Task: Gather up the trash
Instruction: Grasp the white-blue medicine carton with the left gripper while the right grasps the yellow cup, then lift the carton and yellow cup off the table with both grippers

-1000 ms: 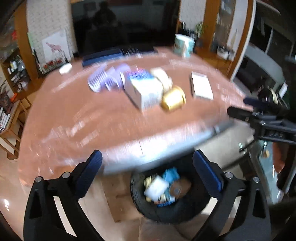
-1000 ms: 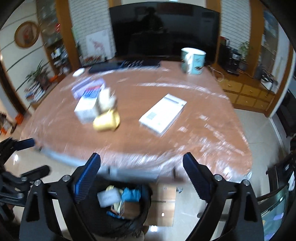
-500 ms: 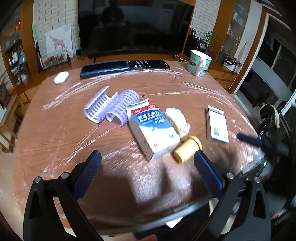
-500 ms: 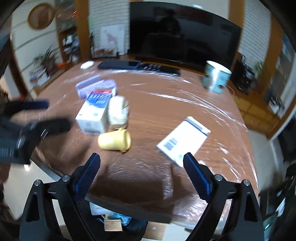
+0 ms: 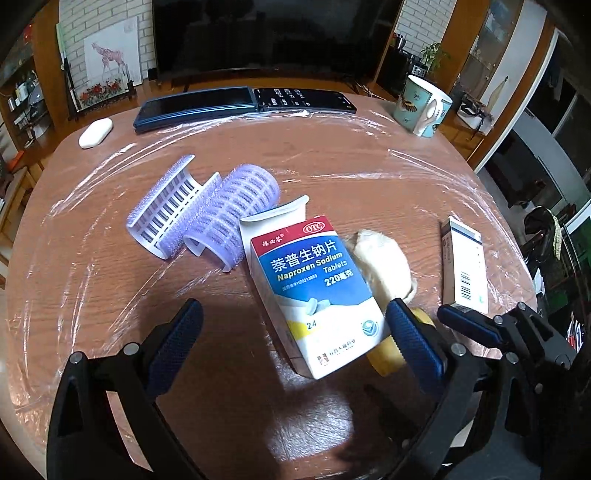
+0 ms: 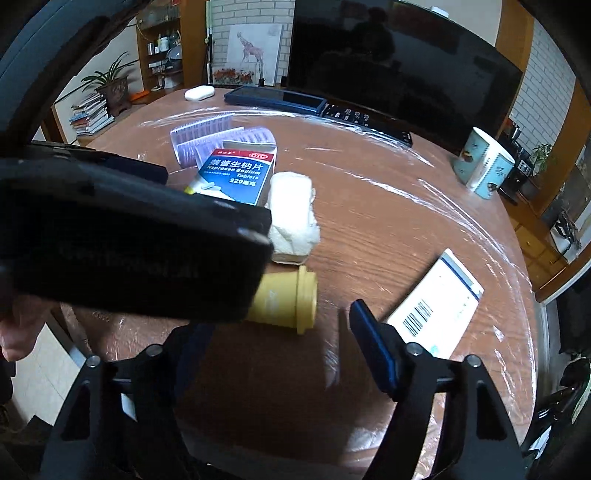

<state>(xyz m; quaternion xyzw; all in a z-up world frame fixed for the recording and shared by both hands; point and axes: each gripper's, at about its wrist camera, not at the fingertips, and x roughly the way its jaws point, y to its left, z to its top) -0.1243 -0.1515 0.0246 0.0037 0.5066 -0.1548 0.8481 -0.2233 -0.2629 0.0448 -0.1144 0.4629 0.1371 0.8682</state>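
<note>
Now lower over the bench than before. Left claw spread wide, straddling the medicine box near the front edge. Right claw closing, empty, just before the yellow bottle, nearer than earlier.

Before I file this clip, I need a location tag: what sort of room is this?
Most likely a home living room. A large dark television stands behind the wooden table, which is covered in plastic film; a framed giraffe picture leans against the white brick wall, and a potted plant sits by stacked books.
</note>
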